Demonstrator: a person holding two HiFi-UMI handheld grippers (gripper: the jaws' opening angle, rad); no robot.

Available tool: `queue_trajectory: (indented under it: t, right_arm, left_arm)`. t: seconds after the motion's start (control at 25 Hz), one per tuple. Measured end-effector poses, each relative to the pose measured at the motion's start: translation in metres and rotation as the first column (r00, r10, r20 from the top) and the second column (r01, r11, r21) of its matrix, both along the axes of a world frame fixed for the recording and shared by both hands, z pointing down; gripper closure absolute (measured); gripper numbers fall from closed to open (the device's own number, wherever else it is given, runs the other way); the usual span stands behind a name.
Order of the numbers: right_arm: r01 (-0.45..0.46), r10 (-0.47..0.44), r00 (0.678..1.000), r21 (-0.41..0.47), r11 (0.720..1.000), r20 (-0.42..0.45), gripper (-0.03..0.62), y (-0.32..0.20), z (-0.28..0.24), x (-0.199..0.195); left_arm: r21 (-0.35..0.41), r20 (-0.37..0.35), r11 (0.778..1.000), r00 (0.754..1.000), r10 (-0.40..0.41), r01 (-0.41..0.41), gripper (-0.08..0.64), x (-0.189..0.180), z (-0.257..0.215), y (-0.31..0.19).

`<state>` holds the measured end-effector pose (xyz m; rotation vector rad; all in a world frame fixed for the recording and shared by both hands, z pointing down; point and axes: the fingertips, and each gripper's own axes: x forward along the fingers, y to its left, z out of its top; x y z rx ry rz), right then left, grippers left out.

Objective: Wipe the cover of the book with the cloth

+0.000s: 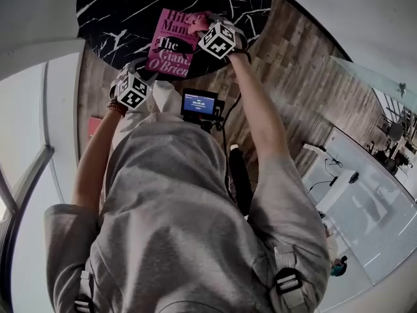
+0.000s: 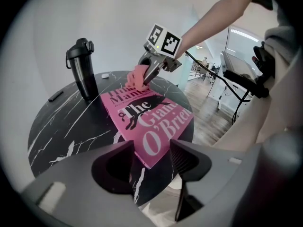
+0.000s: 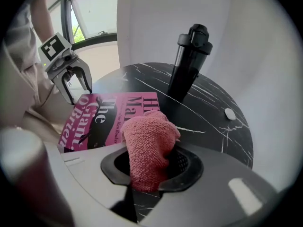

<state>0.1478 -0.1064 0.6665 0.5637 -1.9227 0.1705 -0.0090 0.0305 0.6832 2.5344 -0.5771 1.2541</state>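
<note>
A pink book (image 1: 171, 43) (image 2: 149, 118) (image 3: 102, 119) lies flat on the round black marble table (image 1: 124, 18) (image 2: 66, 126) (image 3: 208, 112), its near corner over the table's edge. My right gripper (image 1: 203, 23) (image 2: 147, 79) (image 3: 150, 162) is shut on a pink cloth (image 3: 149, 143) (image 2: 138, 75) and holds it over the book's far end. My left gripper (image 1: 144, 68) (image 2: 150, 161) (image 3: 75, 82) hovers open at the near table edge, just short of the book's near corner, with nothing between its jaws.
A tall black bottle (image 2: 83, 67) (image 3: 189, 60) stands on the table beyond the book. A small white object (image 3: 229, 113) lies near the table's far rim. A camera rig (image 1: 201, 104) hangs at the person's chest. Wooden floor (image 1: 293, 90) surrounds the table.
</note>
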Motion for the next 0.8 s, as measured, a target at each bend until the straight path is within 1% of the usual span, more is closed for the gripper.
queue_trajectory:
  t: [0.36,0.6,0.8]
  right_arm:
    - [0.048,-0.048,0.999,-0.022,0.999,-0.023,0.468,0.006,0.001,-0.001]
    - [0.064,-0.064,0.998,-0.019,0.998,-0.027,0.468,0.019,-0.001,-0.004]
    - [0.090,-0.091,0.995,-0.021,0.996,-0.041,0.468,0.027,0.000,-0.006]
  left_arm:
    - [0.001,0.022,1.000,1.000,-0.022,0.022,0.314,0.000,0.000,0.003]
    - [-0.023,0.042,0.999,0.999,-0.025,0.026,0.310,0.001,-0.001,0.005]
    - [-0.028,0.038,0.999,0.999,-0.035,0.036,0.310,0.001,0.000,0.003]
